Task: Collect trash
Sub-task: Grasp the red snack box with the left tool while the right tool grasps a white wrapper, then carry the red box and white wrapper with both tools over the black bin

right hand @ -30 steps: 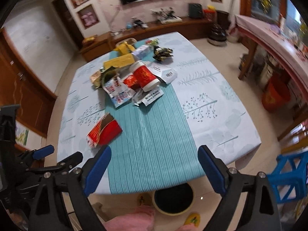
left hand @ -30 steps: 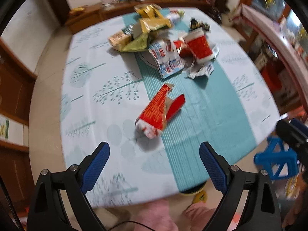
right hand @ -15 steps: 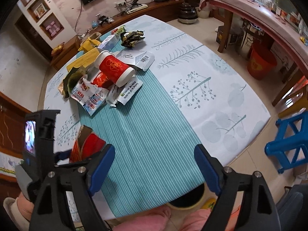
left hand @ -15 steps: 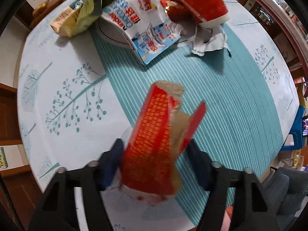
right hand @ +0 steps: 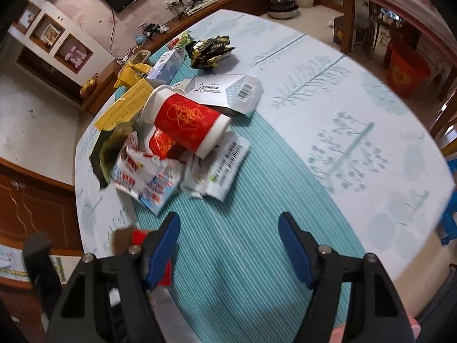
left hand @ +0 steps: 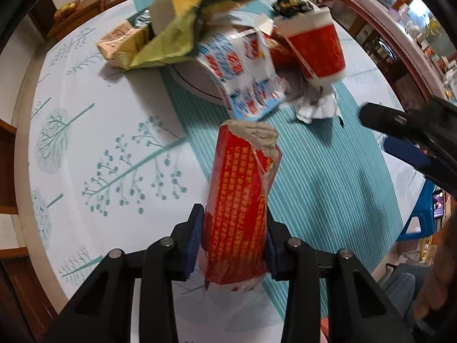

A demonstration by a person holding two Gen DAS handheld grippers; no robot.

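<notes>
A torn red carton (left hand: pixel 240 214) with yellow print stands between the pads of my left gripper (left hand: pixel 232 243). The jaws are closing and both blue pads press its sides. Part of the carton (right hand: pixel 140 235) shows at the lower left of the right wrist view. Behind it lies a trash pile: a red paper cup (left hand: pixel 314 48) on its side, a blue-and-white snack wrapper (left hand: pixel 245 85) and a crumpled white wrapper (left hand: pixel 317 105). My right gripper (right hand: pixel 228 243) hovers over the teal runner short of the cup (right hand: pixel 185 123). Its jaws are closing with nothing between them.
A green-yellow bag (left hand: pixel 182 37) and a beige carton (left hand: pixel 120 43) lie at the pile's far left. A white barcode box (right hand: pixel 228 91) and a black-gold wrapper (right hand: pixel 211 51) sit behind the cup. The tablecloth (right hand: pixel 357 131) is bare at right. A blue stool (left hand: pixel 422 217) and a red bucket (right hand: pixel 405 71) stand on the floor.
My left gripper came down over the red carton and its jaws closed onto it. My right gripper dropped toward the trash pile, rolled, and its jaws narrowed.
</notes>
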